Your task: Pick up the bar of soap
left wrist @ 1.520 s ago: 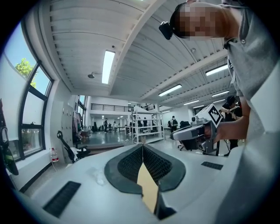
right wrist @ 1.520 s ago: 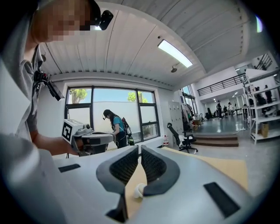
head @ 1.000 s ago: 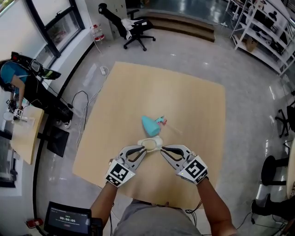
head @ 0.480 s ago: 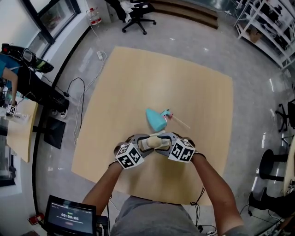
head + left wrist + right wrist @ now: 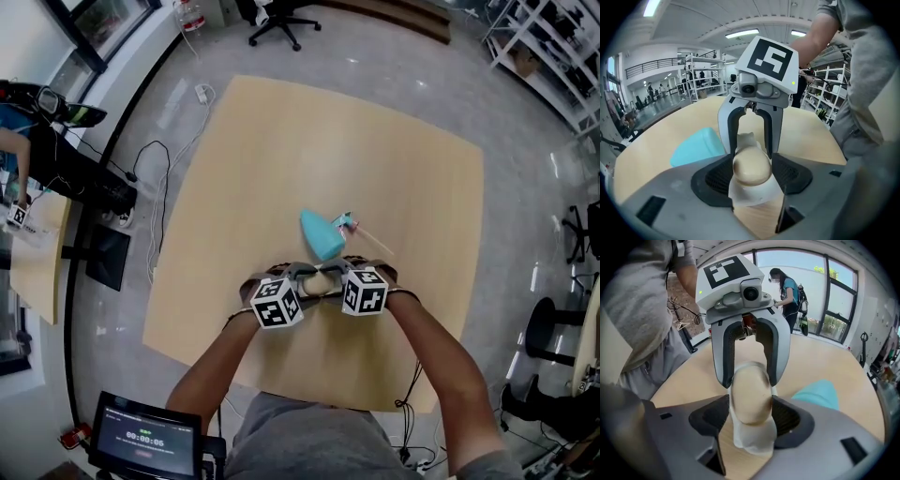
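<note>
A beige bar of soap [image 5: 320, 280] lies in a white dish [image 5: 754, 196] on the wooden table [image 5: 281, 150]. My two grippers face each other across it. The left gripper [image 5: 302, 277] comes in from the left, and the soap [image 5: 751, 165] sits between its opening jaws. From the right comes the right gripper [image 5: 337, 273], its jaws also opening, with the soap [image 5: 750, 392] filling most of the gap between the pads. Neither pair visibly presses on it. Dish and soap rest on the table.
A teal pouch-like object [image 5: 322, 234] lies just beyond the soap, with a small pink and white item [image 5: 358, 232] beside it. The table's near edge [image 5: 309, 398] runs close to the person's body. A person [image 5: 787, 289] stands by the windows in the background.
Both grippers have moved inward from either side of the dish until they face each other around the soap. Their jaws, shut a second ago, now stand wide.
</note>
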A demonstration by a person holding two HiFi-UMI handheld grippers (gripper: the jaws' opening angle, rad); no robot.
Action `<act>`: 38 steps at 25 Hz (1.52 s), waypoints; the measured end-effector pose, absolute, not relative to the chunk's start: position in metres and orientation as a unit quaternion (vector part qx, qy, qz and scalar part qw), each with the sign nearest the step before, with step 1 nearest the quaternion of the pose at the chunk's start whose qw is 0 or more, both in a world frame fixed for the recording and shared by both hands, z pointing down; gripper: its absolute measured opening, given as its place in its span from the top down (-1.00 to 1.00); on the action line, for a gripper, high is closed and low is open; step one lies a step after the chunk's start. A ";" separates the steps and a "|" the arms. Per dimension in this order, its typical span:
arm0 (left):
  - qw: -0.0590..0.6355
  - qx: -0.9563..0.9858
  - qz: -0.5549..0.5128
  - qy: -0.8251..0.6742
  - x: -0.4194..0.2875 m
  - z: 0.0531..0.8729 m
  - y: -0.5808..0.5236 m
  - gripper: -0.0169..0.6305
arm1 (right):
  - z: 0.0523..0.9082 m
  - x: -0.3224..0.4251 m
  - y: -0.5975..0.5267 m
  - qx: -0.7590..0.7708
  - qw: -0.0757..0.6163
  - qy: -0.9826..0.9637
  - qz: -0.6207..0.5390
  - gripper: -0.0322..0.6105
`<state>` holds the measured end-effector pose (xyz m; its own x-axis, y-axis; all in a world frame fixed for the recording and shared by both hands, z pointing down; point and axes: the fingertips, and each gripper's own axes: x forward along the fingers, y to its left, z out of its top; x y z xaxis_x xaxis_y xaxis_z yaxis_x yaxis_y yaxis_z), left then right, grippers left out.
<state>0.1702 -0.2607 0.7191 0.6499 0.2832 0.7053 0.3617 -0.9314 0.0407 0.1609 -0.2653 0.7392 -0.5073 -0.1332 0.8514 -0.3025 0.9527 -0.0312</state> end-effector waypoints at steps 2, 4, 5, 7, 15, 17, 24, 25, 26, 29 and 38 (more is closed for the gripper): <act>0.017 -0.911 -0.368 -0.184 0.169 0.718 -0.259 0.16 | 0.737 0.160 -0.263 0.115 0.470 -0.869 0.105 0.06; -0.007 -0.917 -0.355 -0.185 0.173 0.724 -0.265 0.16 | 0.742 0.164 -0.270 0.108 0.471 -0.868 0.117 0.08; -0.008 -0.917 -0.352 -0.185 0.177 0.726 -0.268 0.16 | 0.745 0.167 -0.274 0.106 0.474 -0.866 0.119 0.10; 0.001 -0.914 -0.359 -0.187 0.184 0.727 -0.270 0.16 | 0.745 0.175 -0.275 0.111 0.483 -0.861 0.115 0.11; 0.040 -0.901 -0.383 -0.198 0.170 0.708 -0.255 0.17 | 0.727 0.159 -0.263 0.143 0.476 -0.862 0.098 0.11; 0.049 -0.902 -0.382 -0.195 0.171 0.705 -0.253 0.17 | 0.724 0.160 -0.262 0.148 0.475 -0.863 0.089 0.11; 0.086 -0.910 -0.368 -0.173 0.163 0.671 -0.250 0.17 | 0.691 0.152 -0.260 0.163 0.482 -0.859 0.049 0.11; 0.090 -0.911 -0.367 -0.167 0.162 0.666 -0.250 0.17 | 0.686 0.150 -0.260 0.162 0.484 -0.859 0.043 0.11; 0.094 -0.912 -0.366 -0.162 0.160 0.661 -0.249 0.17 | 0.681 0.148 -0.260 0.161 0.486 -0.858 0.036 0.11; 0.105 -0.913 -0.367 -0.145 0.148 0.647 -0.250 0.17 | 0.666 0.137 -0.261 0.158 0.488 -0.858 0.017 0.11; 0.113 -0.917 -0.369 -0.097 0.091 0.624 -0.263 0.17 | 0.646 0.077 -0.276 0.132 0.491 -0.860 -0.027 0.11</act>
<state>0.0905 -0.2631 0.6244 0.7088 0.0953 0.6990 0.2621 -0.9555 -0.1355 0.0766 -0.2756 0.6460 -0.4823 -0.2539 0.8384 -0.2003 0.9637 0.1767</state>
